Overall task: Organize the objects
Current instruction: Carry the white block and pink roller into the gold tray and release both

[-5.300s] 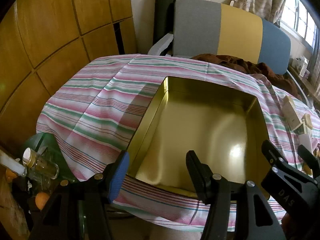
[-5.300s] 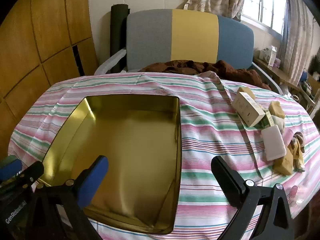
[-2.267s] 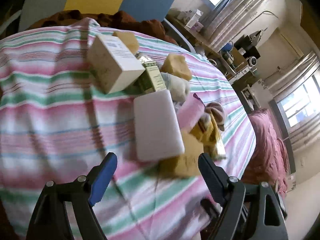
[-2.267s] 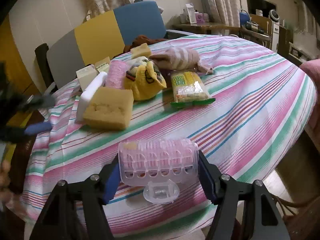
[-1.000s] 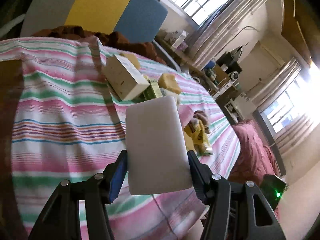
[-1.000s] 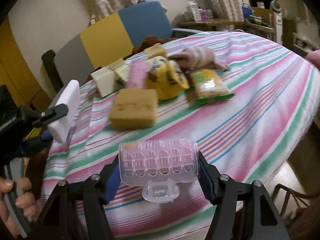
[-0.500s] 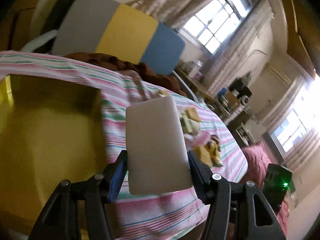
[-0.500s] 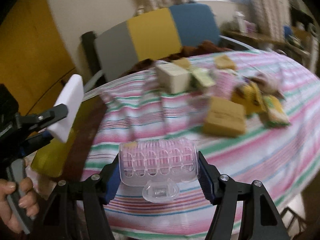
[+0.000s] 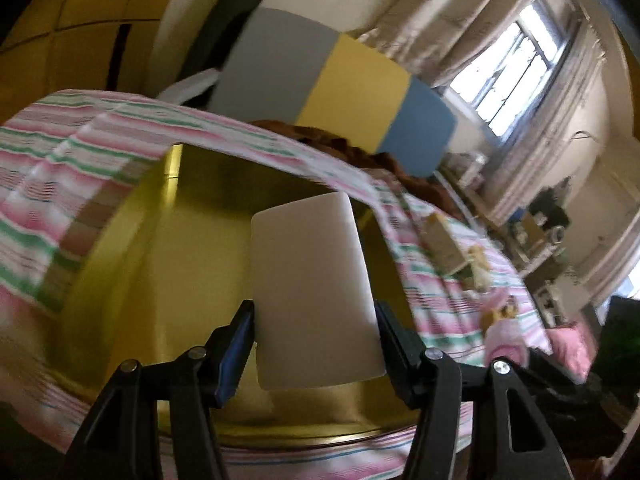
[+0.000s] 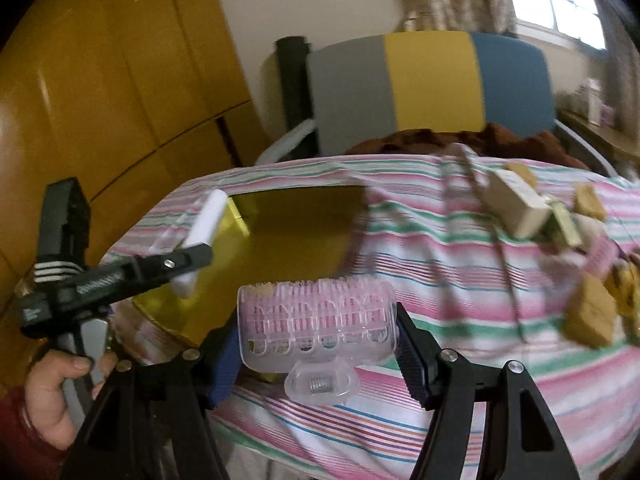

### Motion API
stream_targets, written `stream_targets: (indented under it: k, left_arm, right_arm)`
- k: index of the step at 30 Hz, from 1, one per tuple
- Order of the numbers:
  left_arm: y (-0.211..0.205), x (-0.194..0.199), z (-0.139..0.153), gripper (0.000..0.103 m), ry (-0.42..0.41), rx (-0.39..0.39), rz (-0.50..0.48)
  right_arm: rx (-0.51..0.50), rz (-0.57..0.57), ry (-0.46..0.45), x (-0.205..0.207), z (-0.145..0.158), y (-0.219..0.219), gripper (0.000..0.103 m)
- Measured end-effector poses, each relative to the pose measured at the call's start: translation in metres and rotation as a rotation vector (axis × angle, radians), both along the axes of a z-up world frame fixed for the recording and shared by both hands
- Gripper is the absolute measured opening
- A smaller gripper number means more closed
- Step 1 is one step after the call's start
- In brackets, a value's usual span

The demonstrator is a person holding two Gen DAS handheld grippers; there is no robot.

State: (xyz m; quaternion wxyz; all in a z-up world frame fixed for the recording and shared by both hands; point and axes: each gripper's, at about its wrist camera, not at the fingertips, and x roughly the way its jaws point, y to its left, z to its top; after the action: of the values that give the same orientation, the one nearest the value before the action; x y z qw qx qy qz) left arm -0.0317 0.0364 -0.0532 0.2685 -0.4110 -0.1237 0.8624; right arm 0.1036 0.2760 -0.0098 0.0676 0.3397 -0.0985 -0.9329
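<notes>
Left tool (image 9: 314,340) clamped on white sponge block (image 9: 312,300), jaws abt half apart w/ pads pressed on both long edges, block upright betw them. Block hangs over gold tin tray (image 9: 160,264), above its open inside, not touching the tray floor as far as visible. From right wrist view same left tool (image 10: 188,268) sits at the tray's (image 10: 296,236) left edge, white block (image 10: 204,236) seen edge-on and tilted, a hand (image 10: 60,392) w/ red sleeve on the grip below-left of tray. Right tool (image 10: 316,356) closed on pink hair roller in clear plastic case (image 10: 316,320), roller lying crosswise betw the pads, jaws roughly half apart, clear clip tab hanging under it. Roller is in the air just off the tray's near-right corner, over striped cloth (image 10: 440,288) on the surface. Tray looks bare inside in both views. Right of tray, well apart: cream box (image 10: 516,208), tan sponge pieces (image 10: 588,316), a pink item and yellow item near the cloth's right edge, blurred. Behind tray: grey/yellow/blue chair back (image 10: 432,88) w/ brown fabric (image 10: 460,140) heaped on the seat. Wood panel wall (image 10: 100,100) left of tray. Window (image 9: 504,76) w/ curtains far right of tray.
</notes>
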Motion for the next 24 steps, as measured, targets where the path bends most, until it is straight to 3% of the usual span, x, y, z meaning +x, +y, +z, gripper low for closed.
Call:
stream_targets:
  k: [9,15,24]
  left_arm:
    - [-0.029,-0.018,-0.022,0.060,-0.062,-0.196,0.056]
    - [-0.035,-0.022,-0.028,0.060,-0.093,-0.221,0.063]
    - [-0.036,-0.024,-0.029,0.060,-0.102,-0.266,0.072]
  right_arm:
    - [0.008,0.125,-0.055,-0.039,-0.013,-0.072,0.068]
    - [0.013,0.149,-0.080,-0.055,-0.023,-0.095,0.068]
    - [-0.036,0.124,-0.144,-0.072,-0.042,-0.094,0.068]
